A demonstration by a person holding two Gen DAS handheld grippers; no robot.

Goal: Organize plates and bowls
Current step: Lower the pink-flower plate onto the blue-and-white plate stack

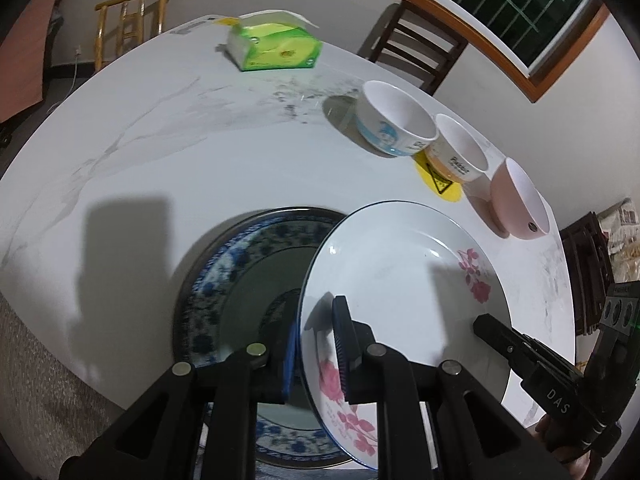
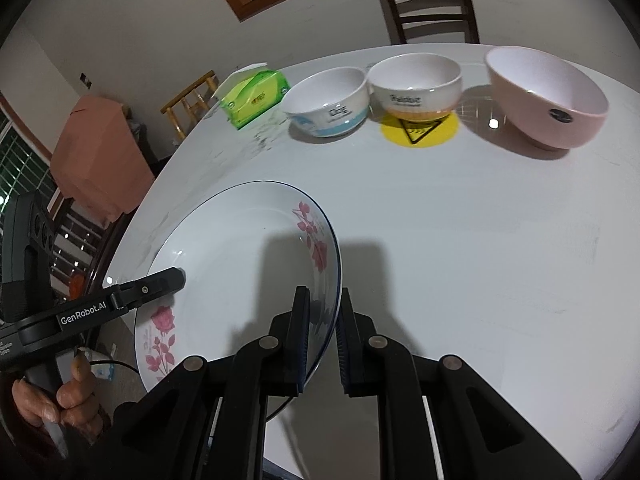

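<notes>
The white rose-patterned plate [image 1: 400, 280] overlaps the blue-patterned plate [image 1: 240, 264], hiding its right part in the left wrist view, while both plates' near rims are covered by the black arms of the left gripper [image 1: 316, 344]. In the right wrist view the rose plate's near edge sits between the jaws of the right gripper [image 2: 323, 336], covered by them. Printed lettering on the blue-banded bowl [image 2: 328, 104] and orange-banded bowl [image 2: 416, 86] is too blurred to read.

left wrist: looks steeply down along its fingers, close over the plate [image 1: 400, 264] | right wrist: same, from the opposite rim | shared: plate, three bowls, tissue pack, table [image 2: 460, 240]
</notes>
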